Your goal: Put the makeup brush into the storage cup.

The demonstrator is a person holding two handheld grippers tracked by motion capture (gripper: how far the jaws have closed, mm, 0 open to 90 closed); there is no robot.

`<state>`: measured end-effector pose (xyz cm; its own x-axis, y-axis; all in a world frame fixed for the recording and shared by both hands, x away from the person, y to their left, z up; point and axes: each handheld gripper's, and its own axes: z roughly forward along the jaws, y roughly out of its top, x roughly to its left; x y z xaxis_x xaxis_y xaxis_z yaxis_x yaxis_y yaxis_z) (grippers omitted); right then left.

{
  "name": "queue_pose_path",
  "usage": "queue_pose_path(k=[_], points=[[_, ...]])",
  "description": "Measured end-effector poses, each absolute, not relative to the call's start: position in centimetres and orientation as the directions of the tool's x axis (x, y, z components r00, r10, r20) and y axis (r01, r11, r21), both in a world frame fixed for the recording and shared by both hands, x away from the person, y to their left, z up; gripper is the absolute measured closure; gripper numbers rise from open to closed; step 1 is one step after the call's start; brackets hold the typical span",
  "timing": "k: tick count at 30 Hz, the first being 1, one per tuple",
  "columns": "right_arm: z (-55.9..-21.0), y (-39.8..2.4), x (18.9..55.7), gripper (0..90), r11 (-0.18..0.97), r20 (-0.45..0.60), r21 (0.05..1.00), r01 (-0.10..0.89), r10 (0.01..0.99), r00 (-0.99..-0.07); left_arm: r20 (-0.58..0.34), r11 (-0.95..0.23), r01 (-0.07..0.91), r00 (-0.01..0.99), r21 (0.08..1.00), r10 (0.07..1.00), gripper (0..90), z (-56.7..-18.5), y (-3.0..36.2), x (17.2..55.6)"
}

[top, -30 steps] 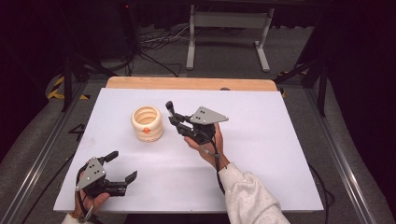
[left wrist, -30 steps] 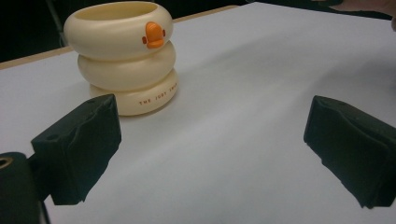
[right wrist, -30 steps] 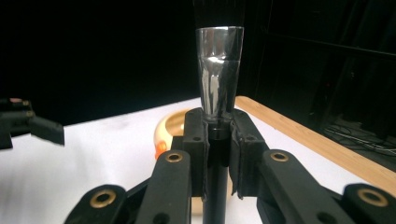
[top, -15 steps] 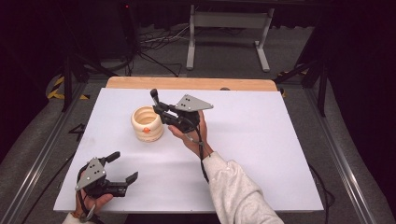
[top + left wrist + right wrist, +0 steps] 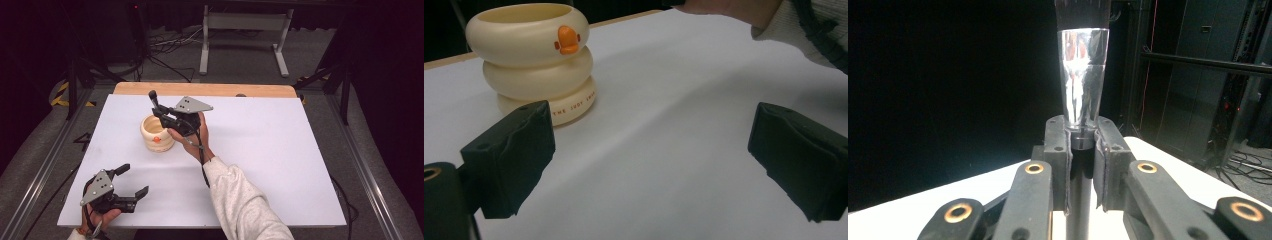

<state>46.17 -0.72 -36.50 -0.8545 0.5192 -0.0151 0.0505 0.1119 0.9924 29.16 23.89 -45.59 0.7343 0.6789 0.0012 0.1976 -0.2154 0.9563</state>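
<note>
Black fingers [image 5: 1108,165] of the right gripper [image 5: 1081,165] clamp a brush [image 5: 1082,75].

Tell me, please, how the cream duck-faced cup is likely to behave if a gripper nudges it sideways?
The duck-faced cup stands upright on a broad flat base, so it would probably slide on the smooth white table rather than tip. Its stacked-ring body looks rigid, likely plastic or ceramic. A push high at the rim might rock it.

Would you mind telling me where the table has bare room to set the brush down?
The table's right half, beyond the right gripper, is bare, as is the strip between the cup and the left gripper. It is crowded at the cup, where the brush hangs.
</note>
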Motion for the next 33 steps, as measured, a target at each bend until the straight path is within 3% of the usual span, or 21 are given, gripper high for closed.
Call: queue_pose_path(k=[33], points=[[-41.5, 0.0, 47.6, 79.4, 0.141, 0.026, 0.982, 0.123, 0.553, -0.833, -0.014, -0.204, 0.212, 0.727, 0.956, 0.687, 5.7, -45.6, 24.4, 28.9]])
